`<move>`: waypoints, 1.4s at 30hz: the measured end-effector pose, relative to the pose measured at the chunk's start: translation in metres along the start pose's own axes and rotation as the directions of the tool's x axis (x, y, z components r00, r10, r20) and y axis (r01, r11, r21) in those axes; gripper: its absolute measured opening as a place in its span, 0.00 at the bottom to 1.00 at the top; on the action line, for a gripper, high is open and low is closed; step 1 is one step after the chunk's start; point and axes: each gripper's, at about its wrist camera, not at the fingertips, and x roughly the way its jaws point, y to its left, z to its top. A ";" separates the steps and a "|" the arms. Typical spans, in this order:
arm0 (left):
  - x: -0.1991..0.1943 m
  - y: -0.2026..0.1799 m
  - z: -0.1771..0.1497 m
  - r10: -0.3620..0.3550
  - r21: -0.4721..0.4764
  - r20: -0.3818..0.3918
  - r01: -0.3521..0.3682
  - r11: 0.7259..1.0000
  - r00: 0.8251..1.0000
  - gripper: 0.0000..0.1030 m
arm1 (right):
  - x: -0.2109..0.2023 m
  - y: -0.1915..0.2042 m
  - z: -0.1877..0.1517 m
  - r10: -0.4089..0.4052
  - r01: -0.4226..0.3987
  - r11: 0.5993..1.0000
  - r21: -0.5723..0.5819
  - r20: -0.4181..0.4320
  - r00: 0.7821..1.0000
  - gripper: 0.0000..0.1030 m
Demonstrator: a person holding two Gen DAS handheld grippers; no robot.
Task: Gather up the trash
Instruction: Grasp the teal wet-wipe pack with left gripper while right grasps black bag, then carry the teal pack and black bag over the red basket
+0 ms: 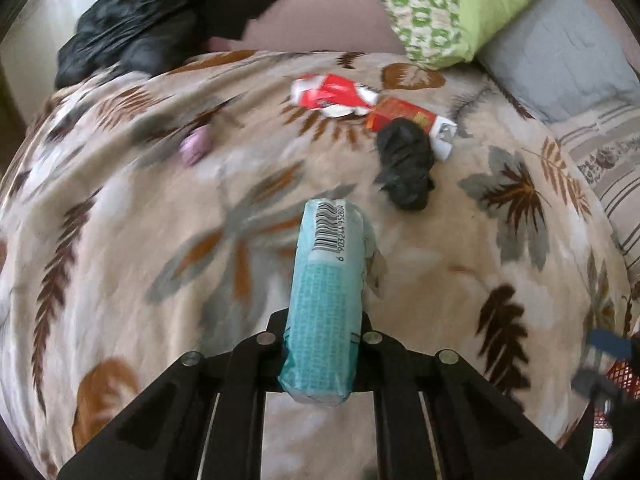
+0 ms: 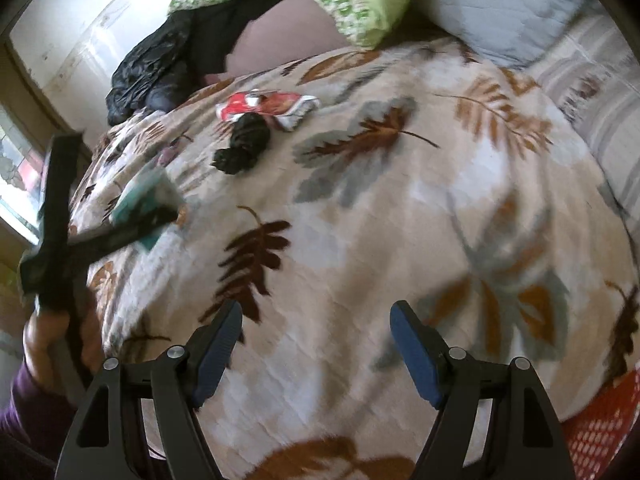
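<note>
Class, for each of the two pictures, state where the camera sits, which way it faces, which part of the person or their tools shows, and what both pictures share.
Left wrist: on the left gripper, facing down at the leaf blanket; its jaws clamp a teal packet.
Right wrist: on the right gripper, facing down at the blanket; open jaws, a hand gripping the left tool.
Shared: red wrappers, black wad, green pillow.

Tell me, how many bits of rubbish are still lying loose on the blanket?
3: a crumpled red wrapper, a red carton beside it, and a black crumpled bag just in front of them. A small pink thing further left is too blurred to judge; folds may hide more.
</note>
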 end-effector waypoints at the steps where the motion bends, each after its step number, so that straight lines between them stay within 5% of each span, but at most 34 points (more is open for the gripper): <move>1: -0.002 0.006 -0.004 0.003 -0.011 0.000 -0.003 1.000 1.000 0.11 | 0.008 0.006 0.008 0.014 -0.014 1.000 -0.010 -0.007 1.000 0.77; 9: 0.008 0.034 -0.020 -0.068 -0.072 -0.019 0.067 0.995 0.997 0.14 | 0.084 0.039 0.091 0.118 -0.117 0.993 0.023 -0.035 0.992 0.77; 16: 0.008 0.032 -0.022 -0.099 -0.065 0.001 0.099 0.993 0.995 0.27 | 0.144 0.071 0.142 0.058 -0.057 0.998 0.026 -0.042 0.997 0.77; 19: 0.008 0.033 -0.021 -0.169 -0.088 0.000 0.168 0.982 0.986 0.45 | 0.156 0.079 0.142 -0.004 0.004 1.000 -0.016 -0.051 0.999 0.73; 20: 0.007 0.033 -0.021 -0.179 -0.092 0.001 0.179 0.980 0.984 0.47 | 0.154 0.082 0.140 -0.021 0.019 0.999 -0.041 -0.041 0.999 0.51; 21: 0.007 0.032 -0.020 -0.183 -0.093 0.000 0.182 0.979 0.983 0.51 | 0.153 0.083 0.139 -0.017 0.014 0.998 -0.056 -0.047 0.999 0.41; 28: 0.010 0.023 -0.017 -0.175 -0.082 -0.010 0.174 0.981 0.985 0.61 | 0.109 0.063 0.116 0.057 -0.059 0.996 -0.070 -0.034 0.998 0.41; 32: 0.011 0.024 -0.014 -0.161 -0.075 -0.028 0.158 0.985 0.987 0.51 | 0.078 0.052 0.092 0.093 -0.094 0.994 -0.061 -0.030 0.995 0.41; 33: 0.010 0.025 -0.014 -0.137 -0.068 -0.030 0.134 0.989 0.990 0.24 | 0.070 0.049 0.084 0.097 -0.098 0.994 -0.056 -0.028 0.995 0.41; 34: 0.010 0.027 -0.014 -0.111 -0.061 -0.035 0.109 0.992 0.993 0.13 | 0.065 0.047 0.080 0.099 -0.100 0.993 -0.055 -0.027 0.995 0.41; 42: -0.016 0.071 -0.032 -0.216 -0.179 -0.026 0.208 0.961 0.976 0.12 | 0.031 0.048 0.035 0.127 -0.127 0.990 -0.067 -0.011 0.992 0.41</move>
